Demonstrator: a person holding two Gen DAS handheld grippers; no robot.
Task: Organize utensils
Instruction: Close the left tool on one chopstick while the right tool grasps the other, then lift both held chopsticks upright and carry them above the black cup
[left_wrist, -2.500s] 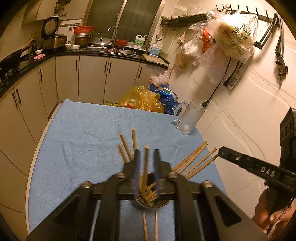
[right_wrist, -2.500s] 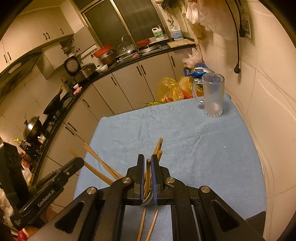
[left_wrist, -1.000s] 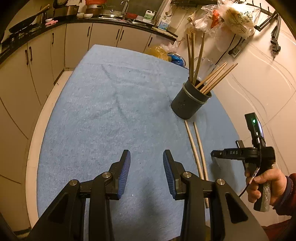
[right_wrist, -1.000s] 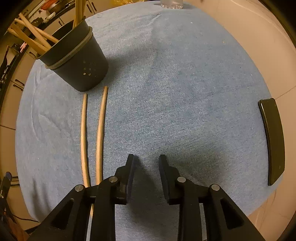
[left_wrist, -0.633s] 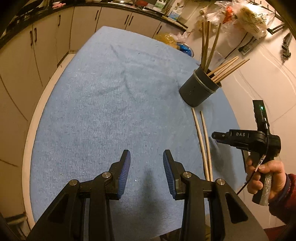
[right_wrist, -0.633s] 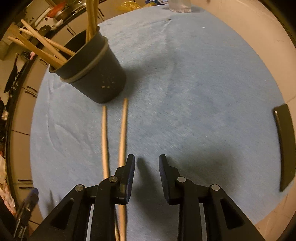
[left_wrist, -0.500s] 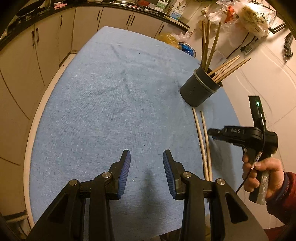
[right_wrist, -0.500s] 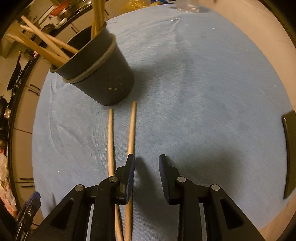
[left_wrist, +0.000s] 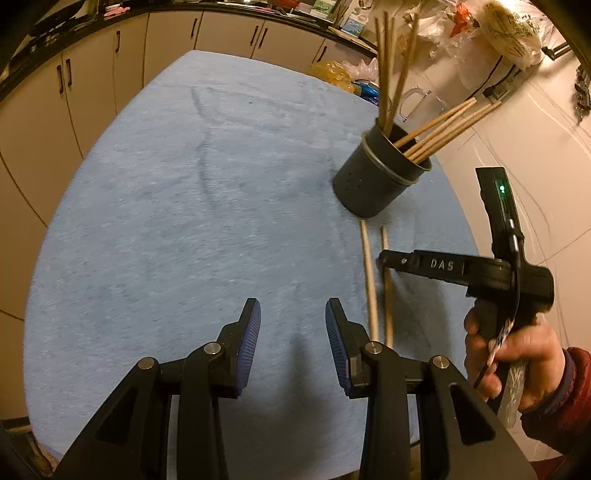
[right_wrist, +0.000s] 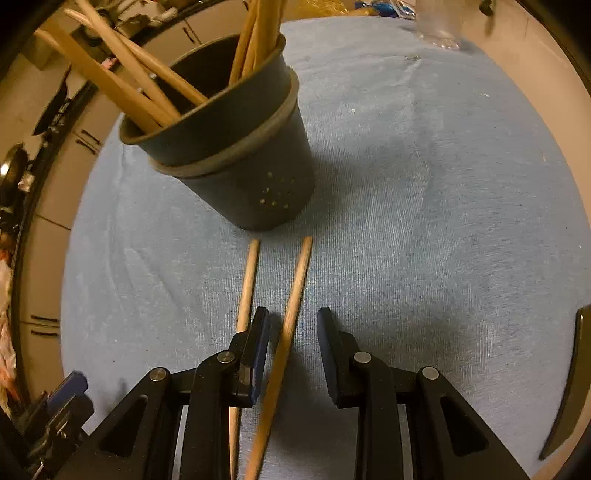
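Note:
A dark round holder (right_wrist: 236, 155) stands on the blue cloth with several wooden chopsticks in it; it also shows in the left wrist view (left_wrist: 380, 181). Two loose chopsticks lie side by side in front of it. My right gripper (right_wrist: 291, 332) is open and low over them: the right chopstick (right_wrist: 295, 291) lies between its jaws, the left chopstick (right_wrist: 246, 284) just outside the left finger. My left gripper (left_wrist: 293, 325) is open and empty over bare cloth, left of the chopsticks (left_wrist: 369, 273). The right gripper's body (left_wrist: 443, 264) shows there above them.
A glass mug (right_wrist: 437, 26) stands at the far end of the table by the wall. A dark flat object (right_wrist: 569, 384) lies at the table's right edge. Plastic bags (left_wrist: 332, 72) sit beyond the far edge. Kitchen cabinets run along the left.
Both grippers left the holder and pulled back, now open. The right gripper has since moved forward and left, so the right loose chopstick now lies between its jaws.

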